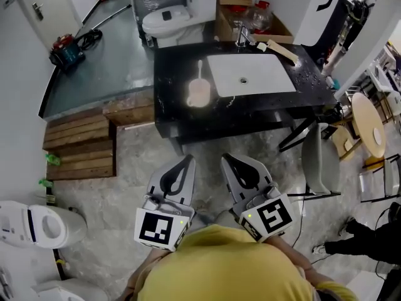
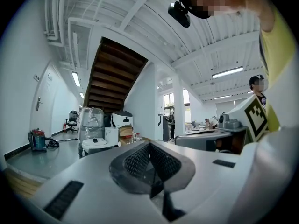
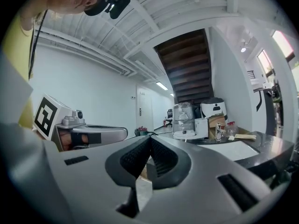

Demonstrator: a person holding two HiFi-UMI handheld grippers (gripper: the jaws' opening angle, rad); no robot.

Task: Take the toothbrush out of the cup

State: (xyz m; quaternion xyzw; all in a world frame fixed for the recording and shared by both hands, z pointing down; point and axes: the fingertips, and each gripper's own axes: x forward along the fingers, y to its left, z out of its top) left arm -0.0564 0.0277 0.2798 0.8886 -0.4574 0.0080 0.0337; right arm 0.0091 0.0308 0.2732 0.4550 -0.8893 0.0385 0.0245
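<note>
In the head view a pale pink cup (image 1: 197, 94) stands on the black counter (image 1: 172, 74), left of the white sink basin (image 1: 250, 75). A light toothbrush (image 1: 200, 69) sticks up out of the cup. Both grippers hang close to my body, well short of the counter. My left gripper (image 1: 186, 162) and my right gripper (image 1: 228, 160) point toward the counter, each shut with nothing between the jaws. The left gripper view shows its jaws (image 2: 150, 146) pressed together, and the right gripper view shows the same (image 3: 149, 141). Neither gripper view shows the cup.
A faucet (image 1: 243, 37) and a wooden brush (image 1: 282, 51) lie behind the basin. A white toilet (image 1: 168, 21) and a cardboard box (image 1: 241, 14) stand beyond the counter. Wooden steps (image 1: 80, 146) are at the left, a grey chair (image 1: 320, 162) at the right.
</note>
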